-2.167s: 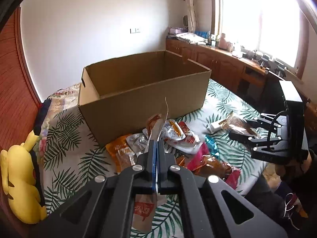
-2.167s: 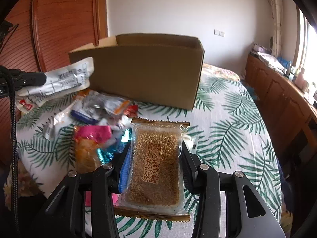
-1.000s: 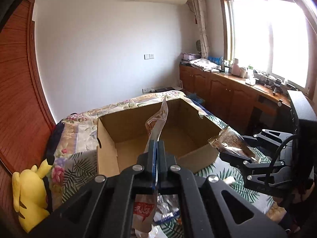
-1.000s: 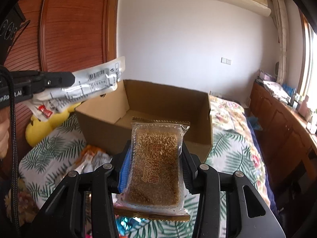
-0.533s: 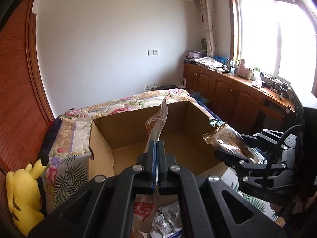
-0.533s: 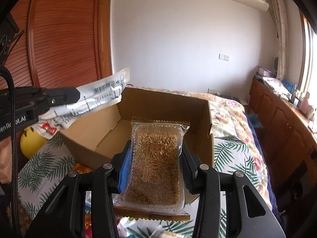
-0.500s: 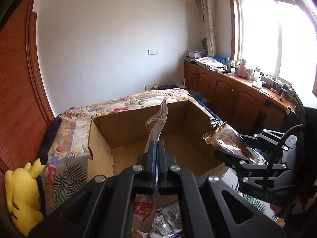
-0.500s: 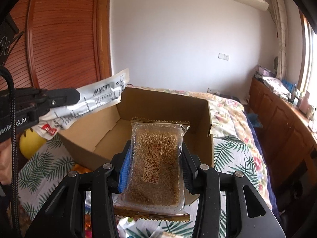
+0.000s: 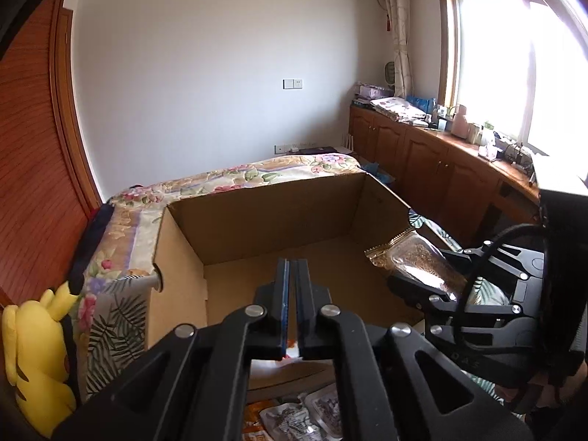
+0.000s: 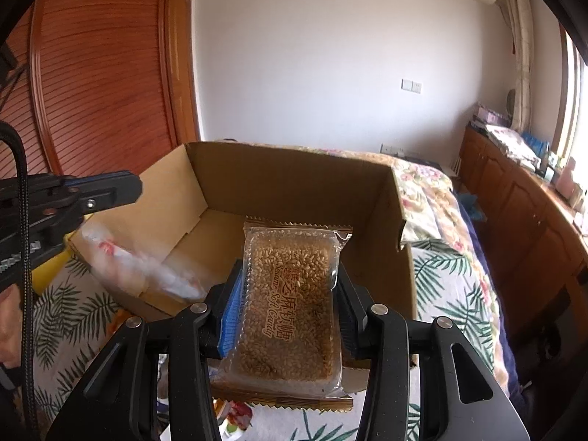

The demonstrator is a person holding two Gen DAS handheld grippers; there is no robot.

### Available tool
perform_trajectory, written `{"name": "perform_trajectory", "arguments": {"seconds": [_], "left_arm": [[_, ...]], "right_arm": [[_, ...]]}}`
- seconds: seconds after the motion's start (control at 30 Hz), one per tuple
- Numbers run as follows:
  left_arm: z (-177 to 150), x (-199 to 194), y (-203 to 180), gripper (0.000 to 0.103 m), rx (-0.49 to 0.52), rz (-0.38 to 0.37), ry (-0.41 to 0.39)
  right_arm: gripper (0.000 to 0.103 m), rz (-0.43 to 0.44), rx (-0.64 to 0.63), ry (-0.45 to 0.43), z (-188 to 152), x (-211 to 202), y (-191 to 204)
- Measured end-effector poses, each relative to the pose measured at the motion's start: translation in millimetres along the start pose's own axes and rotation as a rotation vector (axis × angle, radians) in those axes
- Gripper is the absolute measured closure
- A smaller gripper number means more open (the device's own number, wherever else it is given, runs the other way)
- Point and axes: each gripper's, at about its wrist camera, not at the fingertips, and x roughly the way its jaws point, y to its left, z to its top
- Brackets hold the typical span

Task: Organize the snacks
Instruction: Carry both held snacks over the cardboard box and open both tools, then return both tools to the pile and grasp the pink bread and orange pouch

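Loading the cardboard box (image 10: 294,183) is the step in hand. Over its near edge, the right gripper (image 10: 288,316) clamps the sesame candy pack (image 10: 290,301); the left gripper (image 9: 290,308), narrow and empty, hangs above a blurred white packet (image 10: 143,268) inside. Next, the candy likely needs releasing there.

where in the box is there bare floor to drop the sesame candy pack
Brown cardboard box: floor bare along the back wall and right side. A blurred white snack packet crowds the left front corner. Loose wrappers clutter the bedspread before the box.
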Motion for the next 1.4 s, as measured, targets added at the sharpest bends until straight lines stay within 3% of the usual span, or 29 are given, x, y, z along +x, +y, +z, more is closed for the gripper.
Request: {"name": "perform_trajectory", "arguments": {"seconds": [0.13,0.23,0.53,0.67,1.07,1.17,1.4], "left_arm": [[-4.0,-7.6,1.3,0.092,0.005,-0.013,-0.010],[-6.3,-14.3,2.3,0.079,0.004,-0.021,-0.026],[-12.1,-39.1,6.6,0.077,-0.004,-0.045,-0.062],[-21.1,-60.7,5.3,0.067,0.013,-0.052,-0.093],[-75.7,-91.1,14.6,0.049,-0.027,-0.050,-0.094],[-94.7,-91.4,16.1,0.034,-0.036,-0.050,-0.081],[-135.8,-82.0,13.5,0.033,-0.014,-0.016,-0.036]], "right_arm": [[0.048,0.000,0.016,0.001,0.3,2.3,-2.4],[0.045,0.005,0.024,-0.006,0.3,1.4,-2.7],[0.043,0.047,0.030,-0.052,-3.8,-23.2,0.0],[0.043,0.067,0.016,-0.070,-13.3,-44.8,3.9],[0.043,0.131,0.014,-0.055,-78.8,-83.7,17.0],[0.043,0.157,0.014,-0.034,-99.0,-87.8,26.6],[0.046,0.204,-0.016,0.010,-128.0,-85.3,50.3]]}}
